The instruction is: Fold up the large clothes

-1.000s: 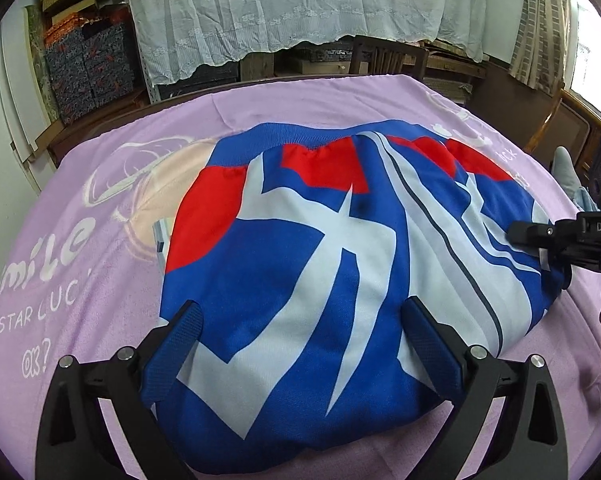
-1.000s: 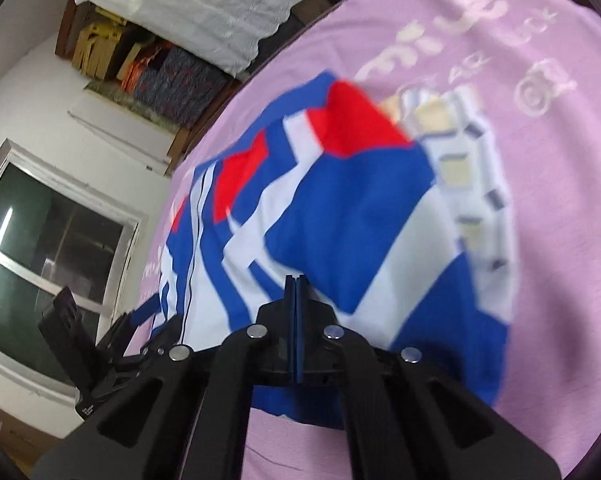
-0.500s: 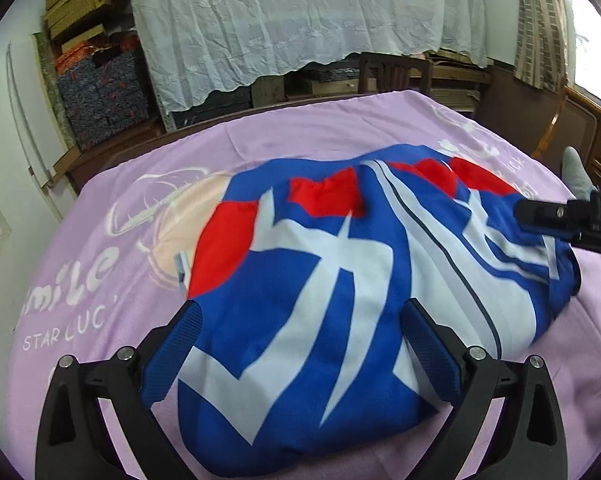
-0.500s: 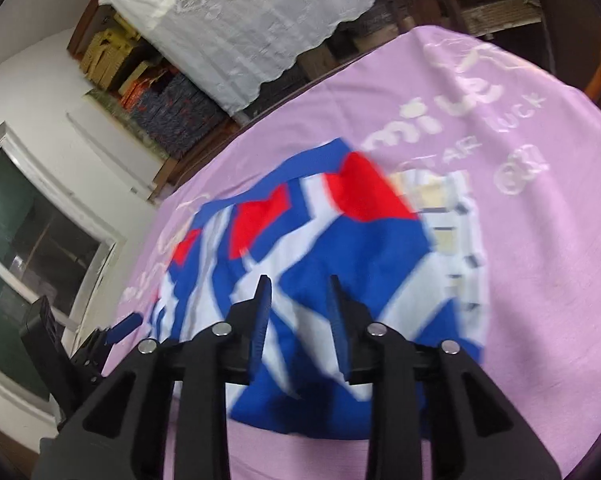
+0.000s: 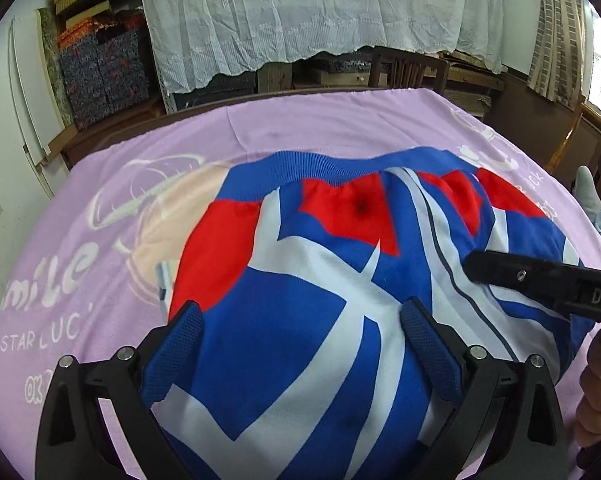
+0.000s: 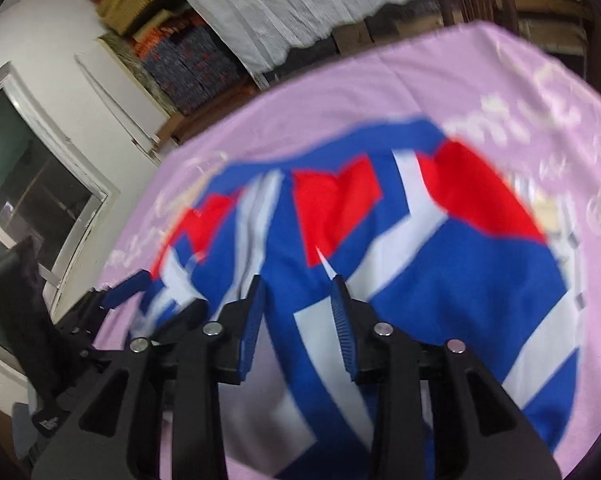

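A folded blue, white and red jacket lies on a purple printed blanket, its ribbed blue hem at the far side. My left gripper hovers over the jacket's near part, jaws wide open, nothing pressed between the blue pads. My right gripper is above the jacket's near edge. Its jaws are opening, parted a little, and the pads press on nothing. In the left wrist view the right gripper reaches in from the right above the cloth. A left gripper pad shows at the jacket's left edge.
The blanket covers a table. Behind it hang a white lace cloth over shelving, stacked patterned boxes and a wooden chair. A window is on the left wall. A hand grips the right tool's handle.
The right gripper was shut at the jacket's right edge; its jaws have opened, let go, and it has swung left over the jacket. The left gripper stayed open and drew back a little.
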Demonstrator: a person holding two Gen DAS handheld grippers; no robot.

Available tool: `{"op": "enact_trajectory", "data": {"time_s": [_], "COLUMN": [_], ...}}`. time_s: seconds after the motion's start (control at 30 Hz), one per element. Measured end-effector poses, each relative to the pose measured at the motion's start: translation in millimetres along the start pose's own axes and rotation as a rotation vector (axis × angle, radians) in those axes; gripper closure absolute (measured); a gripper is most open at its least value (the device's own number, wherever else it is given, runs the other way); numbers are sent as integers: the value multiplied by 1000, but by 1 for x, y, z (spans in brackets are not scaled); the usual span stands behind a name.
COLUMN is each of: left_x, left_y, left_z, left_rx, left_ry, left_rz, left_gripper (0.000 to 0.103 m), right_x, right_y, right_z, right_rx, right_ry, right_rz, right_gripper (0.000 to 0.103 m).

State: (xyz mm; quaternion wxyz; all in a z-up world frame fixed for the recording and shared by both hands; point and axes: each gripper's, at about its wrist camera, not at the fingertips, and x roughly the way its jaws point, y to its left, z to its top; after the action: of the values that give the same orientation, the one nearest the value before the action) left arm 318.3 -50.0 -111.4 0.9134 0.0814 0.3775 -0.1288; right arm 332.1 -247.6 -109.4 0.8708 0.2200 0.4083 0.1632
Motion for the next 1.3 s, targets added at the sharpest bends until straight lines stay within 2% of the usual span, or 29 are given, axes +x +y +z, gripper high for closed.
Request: {"op": "enact_trajectory", "data": {"time_s": [0.27, 0.43, 0.5, 0.6, 0.7, 0.77, 0.87, 1.03, 1.1, 1.2, 1.3], "left_x": [0, -3, -13, -23, -11, 3, 17, 17, 12, -7, -23], "left_y": [-2, 6, 20, 44, 68, 74, 72, 71, 72, 69, 55], "left_z": [-2, 1, 7, 13, 14, 11, 7, 6, 7, 16, 27], "left_rx": [14, -22, -64, -149, -246, -271, -237, -223, -217, -207, -200], "left_ry": [-3, 20, 11, -30, 20, 72, 117, 118, 108, 46, 15], "left_rz": [15, -34, -58, -29, -56, -53, -1, 11, 28, 61, -5], "left_gripper": [3, 3, 3, 3, 3, 3, 3, 3, 3, 3, 3], "right_x": [1, 1, -5, -28, -41, -37, -35, -35, -43, -62, -72], "right_y": [6, 11, 8, -11, -34, -49, -55, -58, -59, -55, -63], "right_z": [-6, -7, -5, 2, 6, 7, 8, 10, 13, 14, 16], "right_rx": [-45, -76, -37, 73, 146, 207, 232, 235, 239, 202, 233], "right_ry": [-9, -13, -8, -69, -114, -90, -76, -71, -102, -174, -200], "right_rz": [-10, -18, -7, 26, -11, 6, 26, 28, 20, -26, -19], "right_gripper": [65, 60, 60, 59, 59, 66, 67, 67, 67, 58, 56]}}
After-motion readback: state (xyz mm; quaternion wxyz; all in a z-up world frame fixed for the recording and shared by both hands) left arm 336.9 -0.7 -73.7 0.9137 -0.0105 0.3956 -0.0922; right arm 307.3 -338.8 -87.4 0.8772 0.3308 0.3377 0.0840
